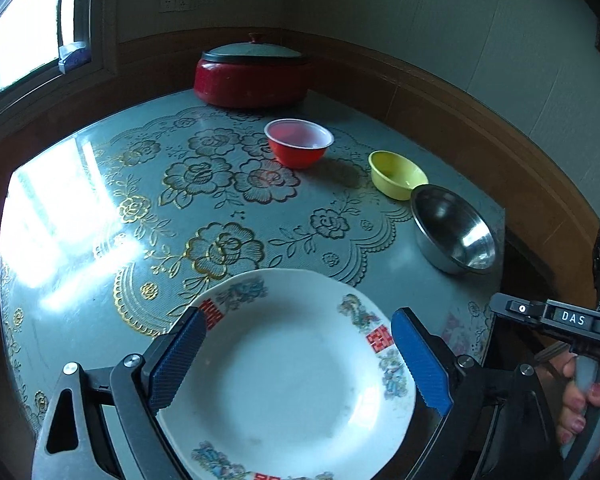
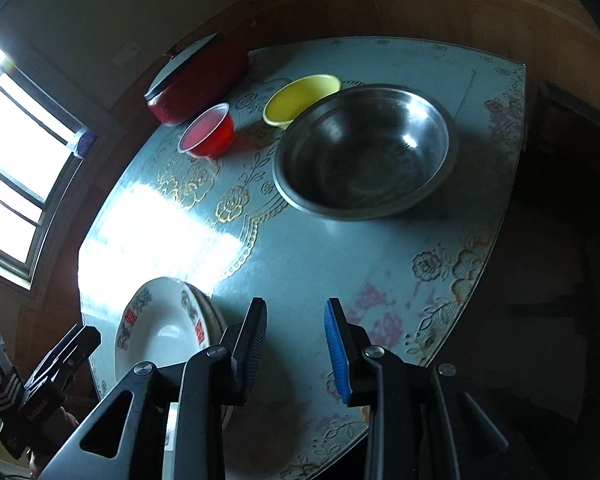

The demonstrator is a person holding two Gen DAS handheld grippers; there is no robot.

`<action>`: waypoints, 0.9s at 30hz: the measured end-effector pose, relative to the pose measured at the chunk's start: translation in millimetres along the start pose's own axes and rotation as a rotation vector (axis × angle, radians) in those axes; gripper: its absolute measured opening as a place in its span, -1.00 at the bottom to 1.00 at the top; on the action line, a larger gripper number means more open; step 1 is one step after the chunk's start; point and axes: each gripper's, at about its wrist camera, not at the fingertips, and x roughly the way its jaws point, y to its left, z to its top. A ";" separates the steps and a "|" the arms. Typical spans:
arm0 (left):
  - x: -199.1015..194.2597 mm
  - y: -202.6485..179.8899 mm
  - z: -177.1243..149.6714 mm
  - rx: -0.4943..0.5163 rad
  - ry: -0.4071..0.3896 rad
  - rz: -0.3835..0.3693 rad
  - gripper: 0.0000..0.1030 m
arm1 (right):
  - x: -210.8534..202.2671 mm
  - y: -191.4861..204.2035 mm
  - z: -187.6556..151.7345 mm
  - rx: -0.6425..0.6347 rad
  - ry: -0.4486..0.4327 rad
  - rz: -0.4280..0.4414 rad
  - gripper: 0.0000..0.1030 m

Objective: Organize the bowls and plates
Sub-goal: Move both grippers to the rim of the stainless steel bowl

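A white plate [image 1: 284, 380] with red and blue rim patterns lies at the table's near edge, under my open left gripper [image 1: 296, 336], whose blue pads straddle it. In the right wrist view the plate [image 2: 156, 332] appears to sit on another plate. A red bowl [image 1: 299, 143] [image 2: 208, 133], a yellow bowl [image 1: 398, 174] [image 2: 300, 98] and a large steel bowl [image 1: 454, 234] [image 2: 364, 152] stand toward the far right. My right gripper [image 2: 296, 340] is open and empty above the table's front, right of the plates.
A red lidded pot [image 1: 252, 74] [image 2: 196, 80] stands at the table's far edge by the wall. The round table [image 1: 100, 208] has a glossy floral cover. A window is at the left. The right gripper's body [image 1: 560, 320] shows at the plate's right.
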 end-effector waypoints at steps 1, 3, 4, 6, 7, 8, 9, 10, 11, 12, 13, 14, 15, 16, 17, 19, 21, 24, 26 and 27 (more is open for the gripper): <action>3.3 -6.2 3.9 0.006 0.004 -0.002 0.85 | -1.3 -5.7 5.9 0.007 -0.013 -0.003 -0.43; 10.6 -19.3 11.3 0.021 0.016 -0.010 0.85 | -4.1 -17.2 17.9 0.025 -0.041 -0.026 -0.43; 14.6 -25.4 15.2 0.026 0.022 -0.017 0.85 | -5.1 -22.4 24.0 0.033 -0.057 -0.034 -0.43; 24.1 -38.2 23.3 0.035 0.040 -0.031 0.86 | -7.2 -35.4 37.6 0.048 -0.083 -0.050 -0.39; 30.1 -44.4 27.3 0.036 0.055 -0.043 0.87 | -6.8 -42.1 44.6 0.058 -0.089 -0.056 -0.37; 36.8 -50.1 31.5 0.034 0.071 -0.053 0.87 | -5.6 -48.4 51.8 0.066 -0.094 -0.060 -0.37; 43.2 -55.6 35.4 0.031 0.083 -0.057 0.87 | -4.1 -54.5 59.0 0.071 -0.096 -0.066 -0.36; 50.3 -61.6 39.3 0.032 0.094 -0.062 0.88 | -2.7 -60.7 65.9 0.075 -0.095 -0.078 -0.36; 57.5 -67.7 43.2 0.036 0.106 -0.065 0.88 | -0.8 -66.3 72.8 0.080 -0.094 -0.089 -0.36; 64.5 -73.5 46.9 0.040 0.116 -0.063 0.88 | 0.9 -71.9 79.7 0.082 -0.095 -0.097 -0.36; 71.5 -79.5 50.4 0.047 0.126 -0.064 0.88 | 2.7 -77.0 86.0 0.081 -0.093 -0.103 -0.35; 78.9 -85.1 54.2 0.053 0.138 -0.064 0.88 | 5.9 -80.7 92.0 0.080 -0.089 -0.112 -0.35; 85.6 -89.9 58.0 0.055 0.151 -0.059 0.88 | 9.3 -84.4 97.5 0.080 -0.086 -0.118 -0.35; 92.4 -94.1 62.0 0.056 0.159 -0.057 0.88 | 12.3 -88.3 100.8 0.080 -0.086 -0.119 -0.35; 98.7 -98.0 66.1 0.057 0.166 -0.060 0.88 | 16.0 -91.1 106.0 0.079 -0.085 -0.119 -0.35; 110.4 -104.8 74.2 0.052 0.179 -0.048 0.88 | 23.7 -97.7 114.4 0.082 -0.078 -0.121 -0.35; 121.4 -112.0 81.9 0.051 0.182 -0.054 0.88 | 31.1 -103.3 121.5 0.088 -0.069 -0.114 -0.35; 141.4 -123.2 90.8 0.055 0.202 -0.046 0.88 | 41.1 -108.7 130.5 0.094 -0.052 -0.105 -0.35; 155.1 -130.5 94.9 0.064 0.226 -0.036 0.88 | 47.2 -112.4 135.4 0.097 -0.039 -0.100 -0.35; 160.9 -133.8 96.6 0.068 0.232 -0.037 0.88 | 49.9 -113.7 137.6 0.100 -0.034 -0.092 -0.35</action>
